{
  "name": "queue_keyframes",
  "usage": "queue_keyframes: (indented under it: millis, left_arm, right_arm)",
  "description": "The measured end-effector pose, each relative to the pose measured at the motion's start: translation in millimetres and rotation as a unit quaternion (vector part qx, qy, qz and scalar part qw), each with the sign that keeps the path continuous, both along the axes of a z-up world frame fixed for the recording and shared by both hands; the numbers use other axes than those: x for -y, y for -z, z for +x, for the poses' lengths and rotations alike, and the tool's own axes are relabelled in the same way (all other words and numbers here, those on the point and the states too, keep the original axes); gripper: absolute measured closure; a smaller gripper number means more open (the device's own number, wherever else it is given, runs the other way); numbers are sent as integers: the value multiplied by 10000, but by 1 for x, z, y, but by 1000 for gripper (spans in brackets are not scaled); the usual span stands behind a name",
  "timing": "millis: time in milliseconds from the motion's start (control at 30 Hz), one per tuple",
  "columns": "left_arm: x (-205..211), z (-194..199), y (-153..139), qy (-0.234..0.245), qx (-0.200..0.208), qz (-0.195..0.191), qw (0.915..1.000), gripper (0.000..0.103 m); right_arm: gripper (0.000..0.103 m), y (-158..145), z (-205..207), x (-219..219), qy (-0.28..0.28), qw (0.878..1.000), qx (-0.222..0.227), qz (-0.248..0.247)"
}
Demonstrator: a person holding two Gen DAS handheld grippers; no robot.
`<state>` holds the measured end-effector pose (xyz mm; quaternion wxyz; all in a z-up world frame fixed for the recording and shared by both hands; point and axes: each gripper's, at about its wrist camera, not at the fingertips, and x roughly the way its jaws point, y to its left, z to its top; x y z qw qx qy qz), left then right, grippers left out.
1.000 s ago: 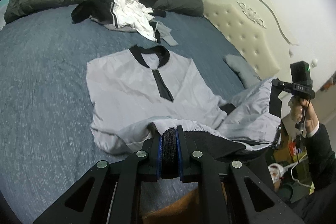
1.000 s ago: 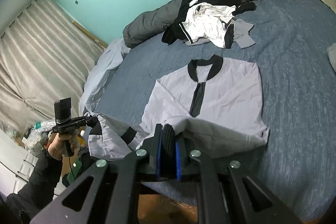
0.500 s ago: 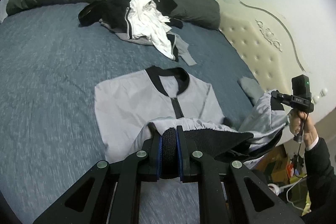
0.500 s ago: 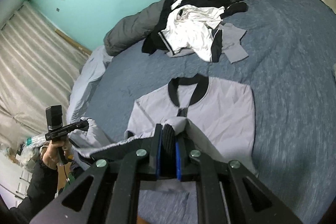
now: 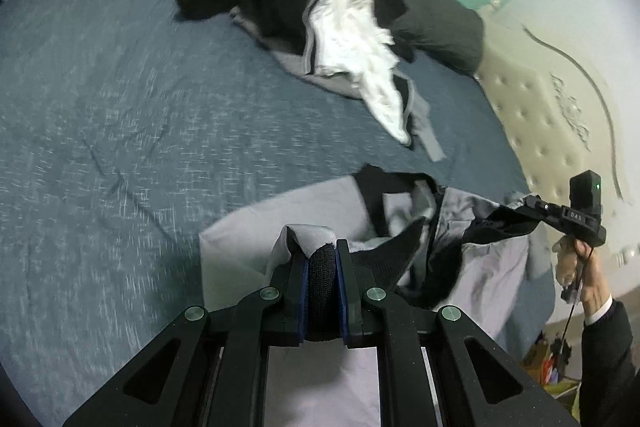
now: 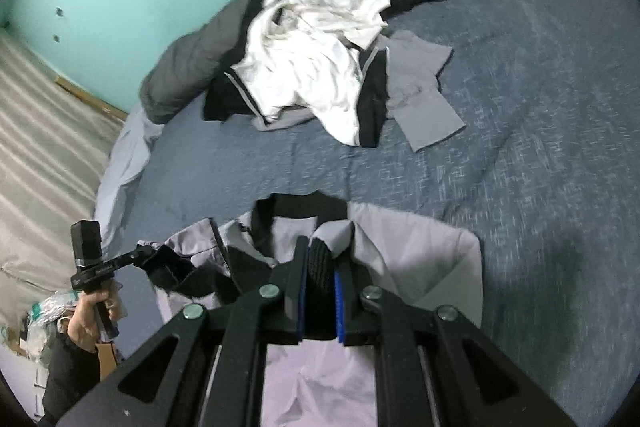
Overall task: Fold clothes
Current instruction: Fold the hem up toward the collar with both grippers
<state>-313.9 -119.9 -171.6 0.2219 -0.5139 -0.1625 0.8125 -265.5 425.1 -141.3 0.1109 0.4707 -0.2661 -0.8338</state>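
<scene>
Both hand-held grippers are clamped on the hem of the grey jacket (image 5: 256, 227): the left hand-held gripper (image 5: 322, 259) and the right hand-held gripper (image 6: 322, 259) hold it raised, side by side, across the garment's width. The black collar (image 6: 300, 203) lies just ahead on the bed (image 6: 540, 107), so the fold runs hem toward collar, along the jacket's length.
</scene>
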Motion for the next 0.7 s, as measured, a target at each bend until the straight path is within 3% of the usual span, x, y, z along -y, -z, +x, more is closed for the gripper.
queue_keyframes:
  millis: [267, 467, 633, 700]
  left_arm:
    - [7, -27, 50, -263, 351, 111, 9990, 91]
    - [12, -45, 84, -461, 595, 186, 9970, 90]
    - [17, -40, 74, -607, 496, 410, 9961, 87]
    - [21, -37, 67, -685, 441, 562, 9951, 82]
  right_arm:
    - [93, 58, -33, -21, 278, 9990, 343, -33]
    - [90, 80, -34, -30, 501, 9973, 483, -233]
    - [87, 74, -32, -32, 589, 9969, 396, -336]
    - [79, 68, -30, -33, 591, 9967, 335, -449]
